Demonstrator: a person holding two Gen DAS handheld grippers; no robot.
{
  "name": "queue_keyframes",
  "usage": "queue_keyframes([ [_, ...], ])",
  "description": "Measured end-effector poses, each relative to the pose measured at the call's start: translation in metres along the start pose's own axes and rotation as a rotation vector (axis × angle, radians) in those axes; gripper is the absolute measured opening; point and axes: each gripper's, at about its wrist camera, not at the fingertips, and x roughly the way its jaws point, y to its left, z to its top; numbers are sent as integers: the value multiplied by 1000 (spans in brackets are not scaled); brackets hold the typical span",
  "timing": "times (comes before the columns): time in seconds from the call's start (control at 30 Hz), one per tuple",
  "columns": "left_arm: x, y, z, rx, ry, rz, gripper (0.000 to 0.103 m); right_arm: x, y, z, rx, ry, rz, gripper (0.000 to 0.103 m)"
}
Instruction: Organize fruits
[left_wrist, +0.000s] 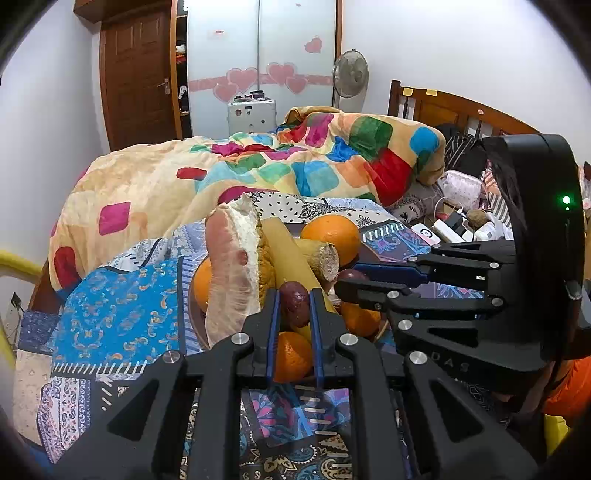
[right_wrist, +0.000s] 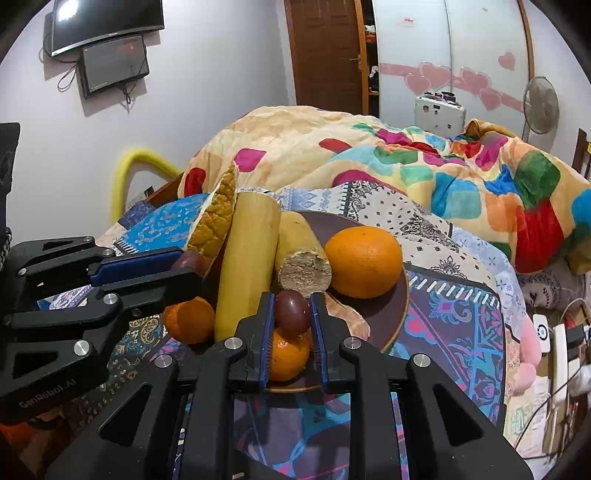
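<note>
A dark brown plate (right_wrist: 391, 314) on the bed holds oranges (right_wrist: 364, 261), two yellow cane-like sticks (right_wrist: 249, 254) and a pomelo wedge (left_wrist: 231, 266). My left gripper (left_wrist: 293, 301) is shut on a purple passion fruit (left_wrist: 294, 302) above an orange (left_wrist: 291, 354). My right gripper (right_wrist: 291, 308) is shut on another purple passion fruit (right_wrist: 293, 309) over the plate's near edge. Each gripper shows in the other's view, the right one (left_wrist: 349, 277) at right, the left one (right_wrist: 188, 264) at left, each with a passion fruit at its tips.
A patterned patchwork sheet (left_wrist: 110, 317) covers the bed under the plate. A colourful checked quilt (left_wrist: 295, 162) is heaped behind it. A power strip, cables and small items (left_wrist: 454, 225) lie at the right by the wooden headboard (left_wrist: 461, 110).
</note>
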Motion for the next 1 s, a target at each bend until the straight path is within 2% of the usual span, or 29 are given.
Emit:
queue_keyframes([
  [0.17,3,0,-1,-7,19,-20,18,2,-1,0,4,7,-1,29],
  [0.37,-4,1,0,-19,7,-18,21,-4,-5,0,12,-3,-5,29],
  [0.5,-24,3,2,-36,-25,-7,21,-24,-6,3,24,-38,-13,29],
  [0.63,-59,1,7,-53,-92,23,21,-60,-3,9,36,-109,-26,29],
  [0.87,-139,-16,9,-59,-238,70,44,-143,22,11,15,-280,-53,30],
  [0.9,-150,-18,8,-60,-264,78,50,-155,26,9,13,-307,-59,32],
  [1.0,-189,-29,2,-61,-351,102,57,-197,45,1,-4,-410,-94,39],
])
